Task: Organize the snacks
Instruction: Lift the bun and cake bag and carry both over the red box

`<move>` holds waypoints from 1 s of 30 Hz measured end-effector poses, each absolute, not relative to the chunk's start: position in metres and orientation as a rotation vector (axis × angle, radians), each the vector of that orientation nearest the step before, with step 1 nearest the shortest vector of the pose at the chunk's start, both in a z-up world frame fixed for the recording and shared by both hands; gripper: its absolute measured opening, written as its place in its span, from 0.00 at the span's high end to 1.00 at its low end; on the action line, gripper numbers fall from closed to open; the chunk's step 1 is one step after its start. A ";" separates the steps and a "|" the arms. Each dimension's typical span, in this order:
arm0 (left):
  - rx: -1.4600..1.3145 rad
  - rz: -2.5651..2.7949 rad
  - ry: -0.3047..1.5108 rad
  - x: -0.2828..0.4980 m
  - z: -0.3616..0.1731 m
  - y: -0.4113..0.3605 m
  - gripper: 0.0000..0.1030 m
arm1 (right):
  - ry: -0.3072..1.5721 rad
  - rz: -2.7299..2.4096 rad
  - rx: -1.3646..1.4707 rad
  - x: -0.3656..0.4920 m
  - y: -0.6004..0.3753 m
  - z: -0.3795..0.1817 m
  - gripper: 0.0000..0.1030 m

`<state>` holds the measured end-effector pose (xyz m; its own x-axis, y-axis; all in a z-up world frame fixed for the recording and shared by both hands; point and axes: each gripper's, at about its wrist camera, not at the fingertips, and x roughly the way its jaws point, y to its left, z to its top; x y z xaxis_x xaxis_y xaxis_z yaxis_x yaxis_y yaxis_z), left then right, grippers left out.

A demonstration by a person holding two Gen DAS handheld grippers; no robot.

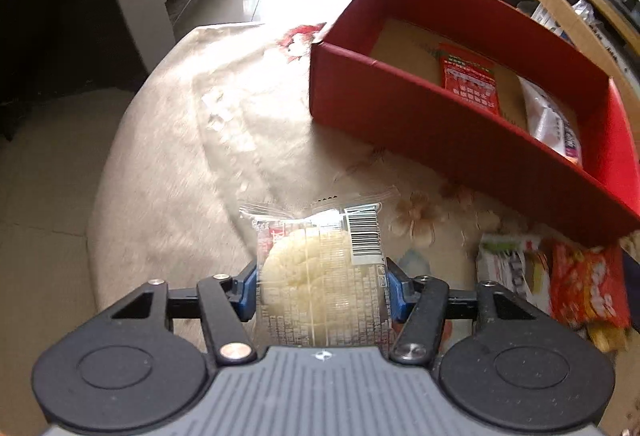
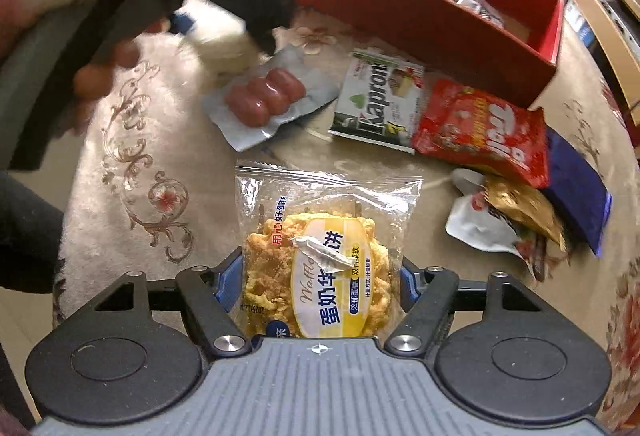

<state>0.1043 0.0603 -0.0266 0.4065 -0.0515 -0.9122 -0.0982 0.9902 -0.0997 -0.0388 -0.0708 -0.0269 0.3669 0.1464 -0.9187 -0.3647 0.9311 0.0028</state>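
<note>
Both my tools hold snacks

Left tool (image 1: 322,288) grips a pale cake packet (image 1: 320,276); right tool (image 2: 316,288) grips a waffle packet (image 2: 320,264). Red box (image 1: 400,107), two packets inside, leaves open table (image 1: 180,155) leftward.

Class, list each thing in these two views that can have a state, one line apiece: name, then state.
left gripper: shut on pale cake packet
pale cake packet: sealed, held
right gripper: shut on waffle packet
waffle packet: sealed, held
red box: open, holding two packets
sausage pack: sealed, lying flat on table
Kapron packet: lying beside box

Loose snack packets (image 2: 476,131) lie just before the box (image 2: 420,15).
</note>
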 end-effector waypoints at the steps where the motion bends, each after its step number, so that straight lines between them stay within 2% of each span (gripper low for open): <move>1: -0.153 0.016 1.154 0.098 -0.025 0.063 0.45 | 1.147 0.328 -0.204 -0.042 -0.072 -0.026 0.25; 16: -0.079 -0.181 1.251 -0.008 -0.034 0.056 0.44 | 1.170 0.255 -0.190 -0.036 -0.090 -0.031 0.25; 19: -0.040 -0.186 1.232 -0.008 -0.034 0.051 0.42 | 1.188 0.255 -0.198 -0.032 -0.088 -0.036 0.23; 22: -0.033 -0.194 1.238 -0.009 -0.035 0.049 0.34 | 1.189 0.258 -0.214 -0.029 -0.086 -0.037 0.21; 25: 0.002 -0.202 1.230 -0.012 -0.034 0.045 0.32 | 1.201 0.260 -0.224 -0.028 -0.085 -0.038 0.17; 30: 0.024 -0.209 1.230 -0.017 -0.038 0.046 0.28 | 1.197 0.248 -0.232 -0.031 -0.084 -0.037 0.18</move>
<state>-0.0167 0.0464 -0.0384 0.3181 -0.1454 -0.9368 0.1716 0.9807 -0.0939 -0.0305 -0.0845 -0.0367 0.3439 0.0670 -0.9366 -0.3110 0.9493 -0.0463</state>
